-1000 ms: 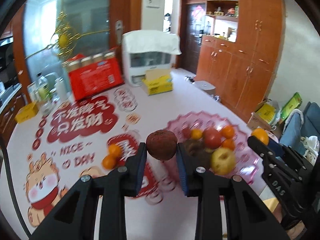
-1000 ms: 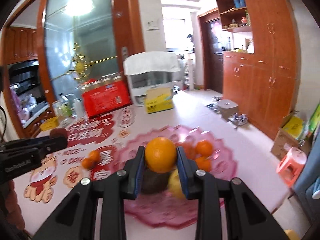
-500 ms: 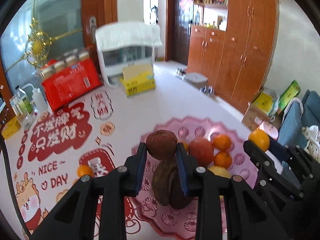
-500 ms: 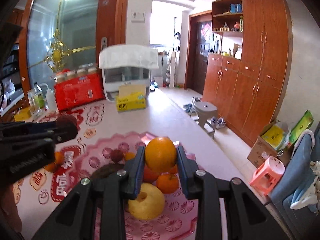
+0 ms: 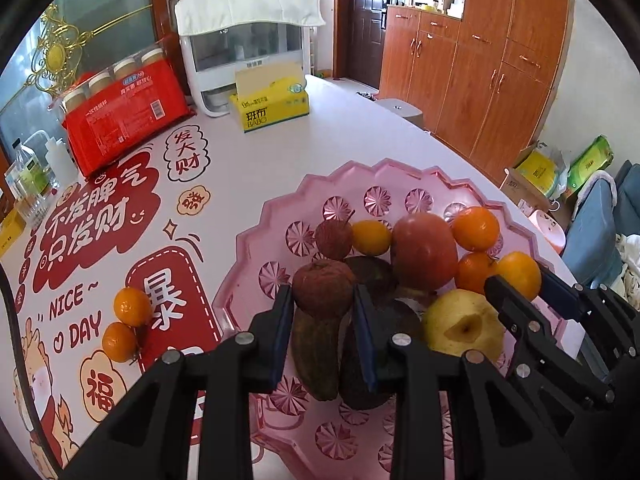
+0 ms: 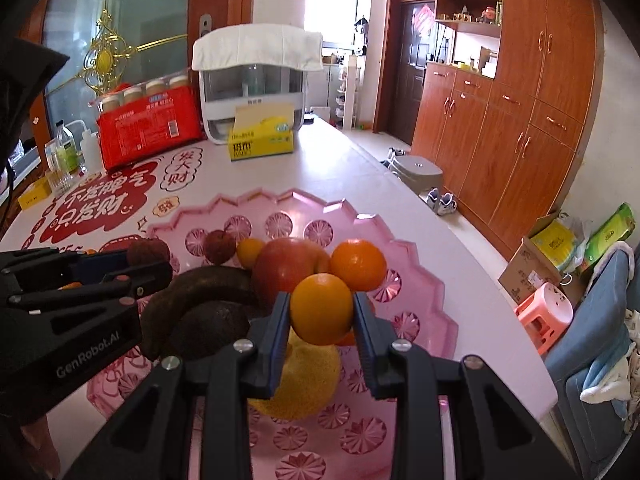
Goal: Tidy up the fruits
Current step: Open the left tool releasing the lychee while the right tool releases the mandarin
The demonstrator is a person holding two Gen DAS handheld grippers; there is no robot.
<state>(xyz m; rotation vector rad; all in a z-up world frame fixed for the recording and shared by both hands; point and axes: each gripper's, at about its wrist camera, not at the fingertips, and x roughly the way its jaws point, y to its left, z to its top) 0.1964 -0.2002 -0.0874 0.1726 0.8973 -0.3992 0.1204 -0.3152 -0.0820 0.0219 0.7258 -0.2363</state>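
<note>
Fruit sits in both of your claws. Your left claw (image 5: 323, 308) pinches a small, wrinkled, brownish-red round fruit (image 5: 323, 288) between its blue pads; it has no clear long axis, and its dimpled top faces up. Your right claw (image 6: 321, 312) is clamped on a smooth orange tangerine (image 6: 321, 308), round as well, bulging above the pads.

Both claws hang over the pink scalloped tray (image 5: 360, 176) on the tabletop (image 5: 280, 148). Right below the left claw lie two dark, overripe elongated fruits (image 5: 316, 356), long axes running toward you and away. Beside them are a yellow pear (image 5: 460, 326) with its stem pit facing you, a large red apple (image 5: 426, 250), several tangerines and a small red fruit (image 5: 333, 238). Two more tangerines (image 5: 126, 320) lie on the printed cloth left of the tray, touching each other.

Compared with a second ago, both claws have come lower and nearer the tray, which now fills more of each view, and the left claw has shifted from beside the tray to over it. Neither grip has changed.
</note>
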